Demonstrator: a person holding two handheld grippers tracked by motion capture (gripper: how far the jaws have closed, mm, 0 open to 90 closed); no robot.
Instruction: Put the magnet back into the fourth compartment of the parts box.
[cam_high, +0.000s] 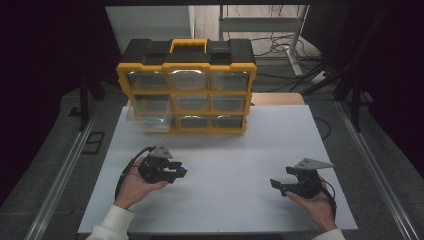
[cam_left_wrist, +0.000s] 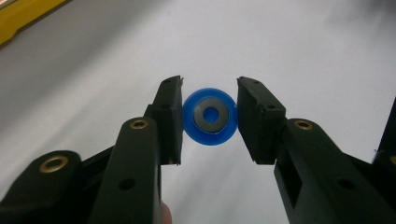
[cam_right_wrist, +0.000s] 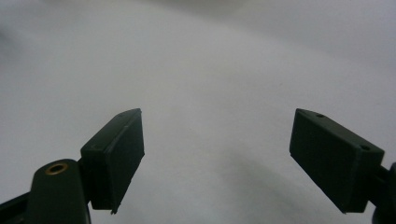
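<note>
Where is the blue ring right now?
The blue ring sits clamped between the left gripper jaws, on the left of the high view, above the white table, in front of the yellow drawer cabinet.

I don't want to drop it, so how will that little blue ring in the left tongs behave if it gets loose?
The blue ring is round, so it would probably roll. It looks like rigid plastic, likely light, and possibly slippery between the left tongs.
</note>
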